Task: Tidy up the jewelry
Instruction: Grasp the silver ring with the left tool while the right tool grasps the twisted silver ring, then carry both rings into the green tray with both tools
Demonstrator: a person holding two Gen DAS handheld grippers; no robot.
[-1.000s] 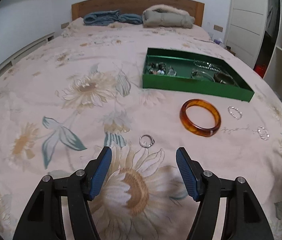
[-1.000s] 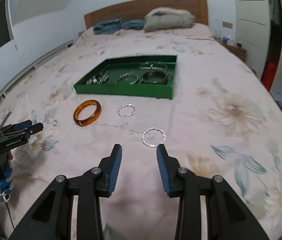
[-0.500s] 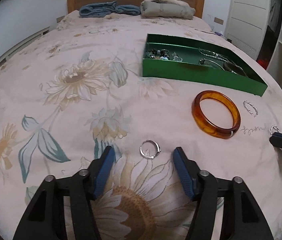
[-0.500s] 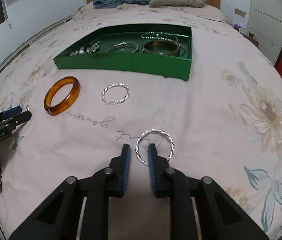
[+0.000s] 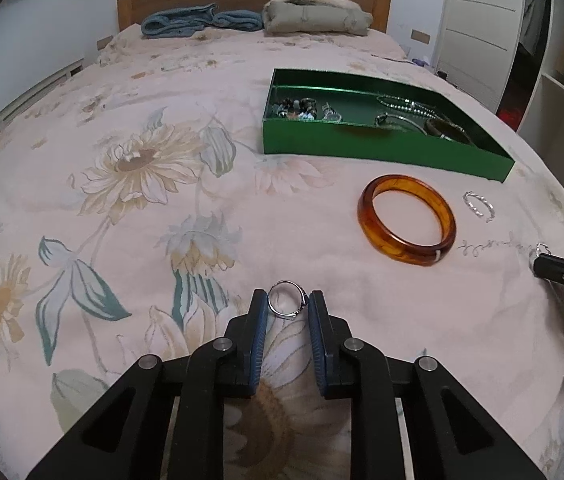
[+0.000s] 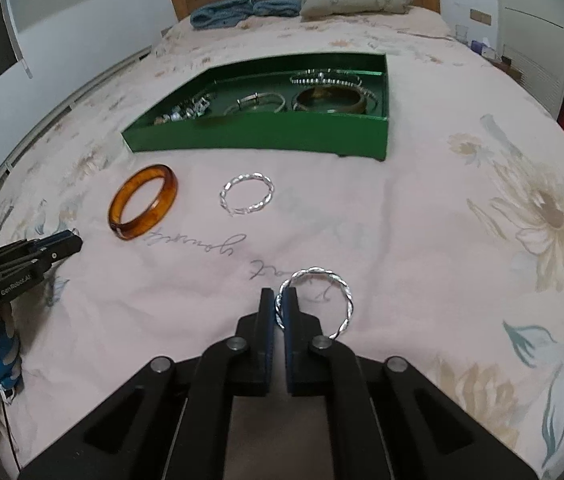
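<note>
My left gripper (image 5: 287, 305) is shut on a small silver ring (image 5: 287, 302) that lies on the floral bedspread. My right gripper (image 6: 278, 304) is shut on the left rim of a twisted silver bangle (image 6: 316, 302). An amber bangle (image 5: 406, 218) (image 6: 144, 206) and a second twisted silver bangle (image 6: 247, 194) (image 5: 478, 206) lie in front of the green tray (image 5: 382, 148) (image 6: 258, 138). The tray holds several bracelets and beads. The right gripper's tip shows at the right edge of the left wrist view (image 5: 562, 272). The left gripper shows at the left of the right wrist view (image 6: 34, 256).
Folded blue clothes (image 5: 198, 22) and a beige coat (image 5: 318, 16) lie by the wooden headboard. White wardrobe doors (image 5: 478, 28) and open shelves stand to the right of the bed. The bedspread has soft wrinkles.
Both grippers moved forward and down to the bedspread and closed: the left on the small ring, the right on the twisted bangle's rim.
</note>
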